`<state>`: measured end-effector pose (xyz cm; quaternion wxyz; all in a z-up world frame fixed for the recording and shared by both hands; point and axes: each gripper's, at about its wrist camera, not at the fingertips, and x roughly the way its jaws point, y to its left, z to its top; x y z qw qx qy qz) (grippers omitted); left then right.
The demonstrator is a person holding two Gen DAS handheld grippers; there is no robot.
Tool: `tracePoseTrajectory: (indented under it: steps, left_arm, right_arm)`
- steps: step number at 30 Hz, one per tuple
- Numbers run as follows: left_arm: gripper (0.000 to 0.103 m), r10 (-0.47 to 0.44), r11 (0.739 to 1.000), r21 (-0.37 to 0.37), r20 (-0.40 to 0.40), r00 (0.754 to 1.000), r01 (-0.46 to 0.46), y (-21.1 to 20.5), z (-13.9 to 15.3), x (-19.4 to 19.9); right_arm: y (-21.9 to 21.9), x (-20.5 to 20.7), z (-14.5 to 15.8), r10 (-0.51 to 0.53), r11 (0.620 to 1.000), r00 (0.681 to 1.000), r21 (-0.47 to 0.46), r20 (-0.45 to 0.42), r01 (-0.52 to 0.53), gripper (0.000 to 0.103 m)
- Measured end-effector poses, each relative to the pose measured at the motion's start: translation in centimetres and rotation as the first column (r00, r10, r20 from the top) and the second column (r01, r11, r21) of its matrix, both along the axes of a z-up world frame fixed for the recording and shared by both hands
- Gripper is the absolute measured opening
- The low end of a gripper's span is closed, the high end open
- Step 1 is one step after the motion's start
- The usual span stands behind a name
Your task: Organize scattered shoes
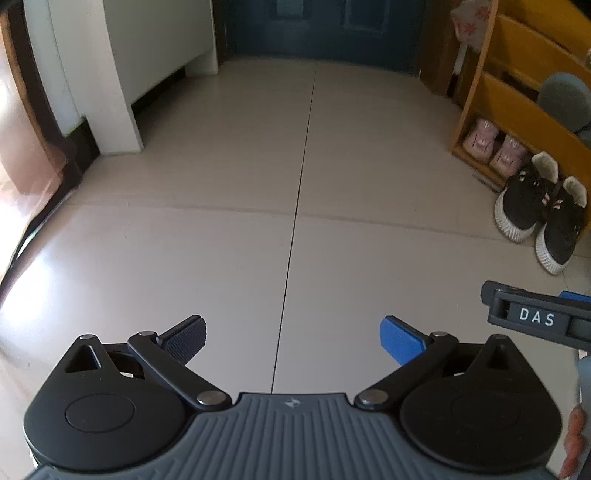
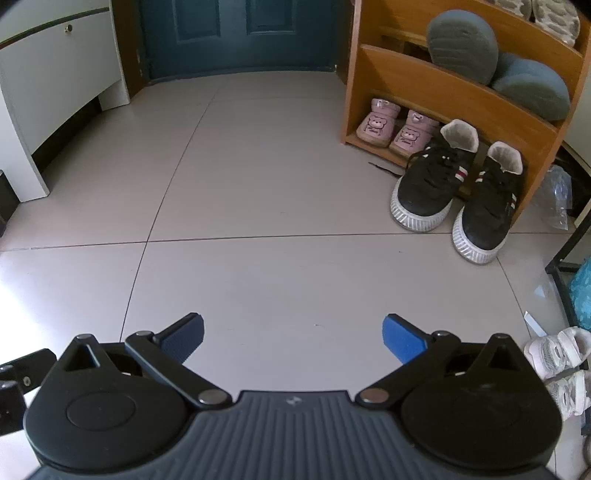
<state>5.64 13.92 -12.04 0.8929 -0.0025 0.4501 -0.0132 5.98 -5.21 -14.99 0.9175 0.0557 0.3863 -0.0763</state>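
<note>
Your view: pale tiled floor (image 2: 258, 192) runs to a dark blue door (image 2: 240, 33) far off, with the orange wooden shoe rack (image 2: 436, 85) far right. Black lace-up sneakers with white ribbed soles (image 2: 450, 188) sit side by side on the floor against the rack's front; small pink bear-print boots (image 2: 393, 127) stand on its bottom shelf, just left of them. Your left gripper (image 1: 293, 338) and right gripper (image 2: 293, 338) both hover over bare tile, jaws wide apart, holding nothing.

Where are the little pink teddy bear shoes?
The pink shoes sit side by side on the bottom shelf of the wooden shoe rack, on the right in both views, just behind the black sneakers on the floor.
</note>
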Motion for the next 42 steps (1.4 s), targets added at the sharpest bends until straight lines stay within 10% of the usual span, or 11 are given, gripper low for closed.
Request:
tracePoseTrajectory:
  steps: [4, 12, 20, 28, 42]
  left_arm:
    - [0.099, -0.002, 0.987, -0.163, -0.023, 1.0, -0.001, 1.4, 0.3, 0.9]
    - [0.101, -0.055, 0.995, -0.072, 0.094, 0.994, 0.062, 0.6, 1.2, 0.7]
    - [0.101, 0.026, 0.971, -0.238, 0.167, 0.986, 0.015, 1.0, 1.6, -0.3]
    - [0.103, -0.038, 0.999, 0.043, 0.128, 0.991, 0.033, -2.5, 0.7, 0.1]
    - [0.103, -0.085, 0.996, 0.051, 0.204, 0.975, 0.077, -3.5, 0.6, -1.6]
  right_arm:
    - [0.1, -0.2, 0.4, -0.001, 1.0, 1.0, -0.003, 0.01, 0.001, 0.102]
    - [0.2, -0.9, 1.4, -0.001, 0.999, 0.999, -0.034, 0.042, 0.002, 0.102]
    - [-0.6, -2.7, 2.2, -0.025, 0.999, 0.996, -0.039, 0.091, 0.028, 0.102]
    - [-1.2, -3.0, 1.9, -0.032, 0.998, 0.996, -0.053, 0.088, 0.037, 0.102]
    - [-2.2, -3.3, 1.1, -0.045, 0.997, 0.996, -0.054, 0.075, 0.049, 0.102]
